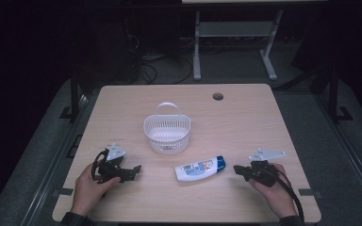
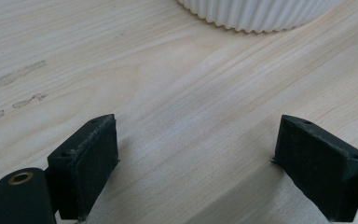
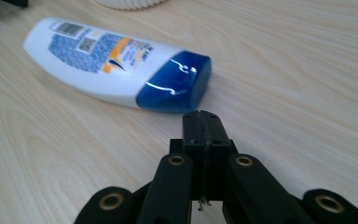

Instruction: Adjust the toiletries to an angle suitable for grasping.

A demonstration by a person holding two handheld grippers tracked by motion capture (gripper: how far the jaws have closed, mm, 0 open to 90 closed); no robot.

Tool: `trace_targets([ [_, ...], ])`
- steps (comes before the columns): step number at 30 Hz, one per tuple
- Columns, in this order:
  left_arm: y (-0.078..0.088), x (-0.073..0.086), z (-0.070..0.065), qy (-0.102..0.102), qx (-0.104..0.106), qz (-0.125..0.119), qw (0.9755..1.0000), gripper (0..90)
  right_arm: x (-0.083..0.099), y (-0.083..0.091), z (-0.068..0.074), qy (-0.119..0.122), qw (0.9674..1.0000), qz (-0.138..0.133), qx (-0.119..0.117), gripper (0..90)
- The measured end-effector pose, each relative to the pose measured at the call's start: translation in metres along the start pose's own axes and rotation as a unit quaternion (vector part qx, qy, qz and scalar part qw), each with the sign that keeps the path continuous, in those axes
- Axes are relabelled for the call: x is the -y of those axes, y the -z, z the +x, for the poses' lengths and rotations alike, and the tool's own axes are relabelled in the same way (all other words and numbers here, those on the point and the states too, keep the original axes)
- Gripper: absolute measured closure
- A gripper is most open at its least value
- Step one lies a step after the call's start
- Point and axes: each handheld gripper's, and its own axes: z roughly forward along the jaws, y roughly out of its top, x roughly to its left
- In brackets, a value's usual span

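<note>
Resting low on the pale wooden table (image 1: 245, 117), left gripper (image 1: 133, 171) at about seven o'clock of the tabletop, held in a hand (image 1: 88, 184) coming in from the bottom edge. Jaws spread wide in the left gripper view, bare wood between the two black pads (image 2: 95, 154), nothing gripped. Pointing toward three o'clock, roughly at the bottle. Ribbed white wall of the basket (image 2: 256, 14) just ahead, at twelve o'clock in that view.

Sitting at about five o'clock of the tabletop, right gripper (image 1: 238, 169) in the other hand (image 1: 275, 188), cable trailing back along the wrist. Jaws pressed together with no gap in the right gripper view, clenched on nothing. Tips aimed toward nine o'clock, just short of the bottle's blue cap (image 3: 177, 84), apart from it.

Lying on its side between the two grippers, white shampoo bottle (image 1: 200, 168), cap end toward the right gripper, barcode and printed label facing up.

Standing upright at the table's centre, white slatted basket (image 1: 167, 134) with a loop handle at its far rim, near the bottle at its eleven o'clock, not touching. Round cable hole (image 1: 218, 96) toward the far edge, at one o'clock.
</note>
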Motion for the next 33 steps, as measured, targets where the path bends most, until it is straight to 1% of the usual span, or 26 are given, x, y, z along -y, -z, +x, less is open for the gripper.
trace_targets([
  [1, 0.0, 0.0, 0.0, 0.0, 0.0, 0.0, 1.0, 12.6, 0.0, 0.0, 0.0, 0.0, 1.0, 0.0, 0.0, 90.0],
  [2, 0.0, 0.0, 0.0, 0.001, 0.0, 0.0, 1.0, 12.5, -0.003, -0.003, 0.004, 0.006, 1.0, -0.001, -0.004, 90.0],
  [3, 0.0, 0.0, 0.0, 0.0, 0.0, 0.0, 1.0, 12.5, -0.003, -0.003, 0.004, 0.006, 1.0, -0.001, -0.004, 90.0],
  [4, 0.0, 0.0, 0.0, 0.0, 0.0, 0.0, 1.0, 12.6, -0.006, -0.006, 0.008, 0.008, 0.9999, -0.001, -0.01, 90.0],
  [7, 0.0, 0.0, 0.0, 0.0, 0.0, 0.0, 1.0, 12.5, -0.008, -0.012, 0.014, 0.012, 0.9998, 0.003, -0.016, 90.0],
  [9, 0.0, 0.0, 0.0, 0.0, 0.0, 0.0, 1.0, 12.6, -0.009, -0.014, 0.015, 0.016, 0.9997, 0.006, -0.015, 90.0],
  [10, 0.0, 0.0, 0.0, 0.0, 0.0, 0.0, 1.0, 12.5, -0.011, -0.018, 0.017, 0.017, 0.9996, 0.006, -0.019, 90.0],
  [13, 0.0, 0.0, 0.0, 0.0, 0.0, 0.0, 1.0, 12.6, -0.013, -0.021, 0.02, 0.021, 0.9996, 0.009, -0.019, 90.0],
  [21, 0.0, 0.0, 0.0, 0.0, 0.0, 0.0, 1.0, 12.6, -0.015, -0.027, 0.021, 0.027, 0.9994, 0.016, -0.016, 89.9],
  [33, 0.0, 0.0, 0.0, -0.002, 0.001, 0.001, 1.0, 12.6, -0.026, -0.039, 0.015, 0.027, 0.9994, 0.018, -0.007, 89.9],
])
